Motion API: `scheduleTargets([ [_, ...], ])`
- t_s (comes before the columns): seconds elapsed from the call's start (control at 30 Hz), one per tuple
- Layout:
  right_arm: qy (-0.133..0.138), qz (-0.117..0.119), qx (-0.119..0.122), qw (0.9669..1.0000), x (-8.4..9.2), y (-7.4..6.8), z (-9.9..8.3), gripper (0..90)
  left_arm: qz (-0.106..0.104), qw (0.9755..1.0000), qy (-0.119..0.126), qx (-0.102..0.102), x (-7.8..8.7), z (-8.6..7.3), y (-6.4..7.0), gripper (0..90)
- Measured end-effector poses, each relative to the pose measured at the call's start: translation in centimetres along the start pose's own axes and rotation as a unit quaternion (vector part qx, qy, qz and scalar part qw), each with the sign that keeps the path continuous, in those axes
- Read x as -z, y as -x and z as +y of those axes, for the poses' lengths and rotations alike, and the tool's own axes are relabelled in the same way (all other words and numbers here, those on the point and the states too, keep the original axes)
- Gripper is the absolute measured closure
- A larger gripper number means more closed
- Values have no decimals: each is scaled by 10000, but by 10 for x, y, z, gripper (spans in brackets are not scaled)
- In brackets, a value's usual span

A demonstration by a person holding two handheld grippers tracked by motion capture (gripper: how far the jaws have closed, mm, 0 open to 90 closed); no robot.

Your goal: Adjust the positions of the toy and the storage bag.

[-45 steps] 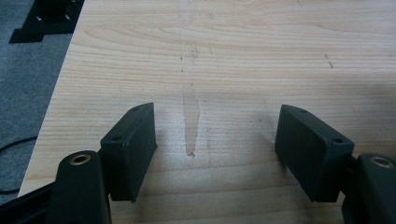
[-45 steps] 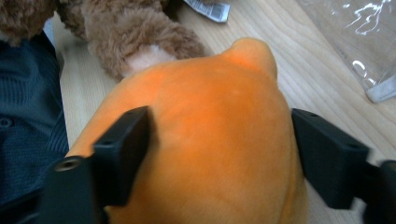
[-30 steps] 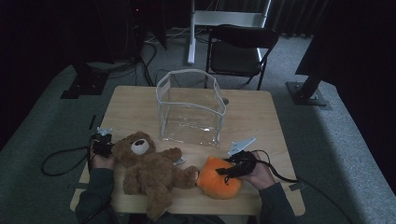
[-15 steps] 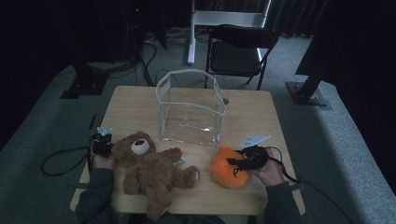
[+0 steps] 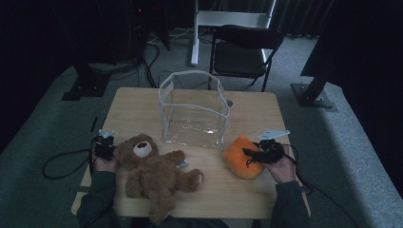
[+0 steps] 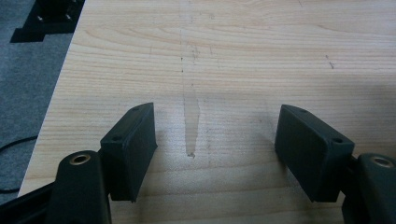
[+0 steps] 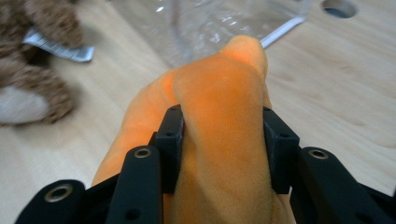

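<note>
The right tongs (image 5: 254, 157) are clamped on the orange plush toy (image 5: 241, 156), which sits at the right front of the worktop (image 5: 142, 107), just beside the lower right corner of the clear plastic bag (image 5: 194, 110). In the right gripper view, both pads press into a raised fold of the toy (image 7: 219, 121), and the fabric bulges above and between them. The left tongs (image 5: 103, 148) rest at the left edge of the worktop with jaws spread wide and nothing between them; bare wood shows between the pads (image 6: 130, 147)

Handling characteristics, as judged from the frames:
- The toy is soft and compressible. It deforms under the pads, so the grip closes on a pinched ridge, not on a firm body
- It appears light. The pile gives good friction, so slipping is unlikely
- It is not fragile. Firm pressure does no harm
- A shallow pinch on the cover alone may let the body sag or swing. A deeper hold across the bulk gives better control

The brown teddy bear (image 5: 152, 173) lies between the two tongs, clear of the orange toy, with a white tag (image 7: 60, 46) near its limb
</note>
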State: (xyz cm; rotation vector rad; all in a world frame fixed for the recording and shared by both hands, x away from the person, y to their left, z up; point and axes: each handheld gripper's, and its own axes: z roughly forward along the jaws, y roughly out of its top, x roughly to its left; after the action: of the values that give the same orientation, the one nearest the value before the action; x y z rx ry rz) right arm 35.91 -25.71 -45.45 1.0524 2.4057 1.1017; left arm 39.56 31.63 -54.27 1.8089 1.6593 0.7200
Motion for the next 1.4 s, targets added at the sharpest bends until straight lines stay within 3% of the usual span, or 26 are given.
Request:
scheduleTargets([
  [0.33,168,-372,-58,9991,-11,24,21,575,8,10000,5,-4,0,0,0,297],
  [0.47,317,-480,-270,9980,-19,40,32,576,8,10000,5,-4,0,0,0,297],
  [0.73,433,-647,-465,9959,-40,57,54,570,10,10000,3,-4,0,0,0,297],
  [0.83,381,-627,-717,9947,-54,63,54,552,10,10000,4,-2,0,0,0,297],
  [0.9,113,-604,-819,9947,-71,66,49,508,9,10000,4,-4,0,0,0,297],
  [0.97,141,-674,-849,9940,-80,67,44,468,10,10000,4,-3,0,0,0,297],
  [1.0,229,-650,-1015,9924,-79,69,44,443,10,10000,4,-2,0,0,0,297],
  [1.07,249,-647,-1078,9917,-79,71,44,416,11,10000,6,-1,0,0,0,297],
  [1.2,159,-686,-957,9929,-76,71,46,326,12,10000,4,-1,0,0,0,297],
  [1.4,211,-637,-1060,9921,-74,72,47,238,11,10000,5,-1,0,0,0,297],
])
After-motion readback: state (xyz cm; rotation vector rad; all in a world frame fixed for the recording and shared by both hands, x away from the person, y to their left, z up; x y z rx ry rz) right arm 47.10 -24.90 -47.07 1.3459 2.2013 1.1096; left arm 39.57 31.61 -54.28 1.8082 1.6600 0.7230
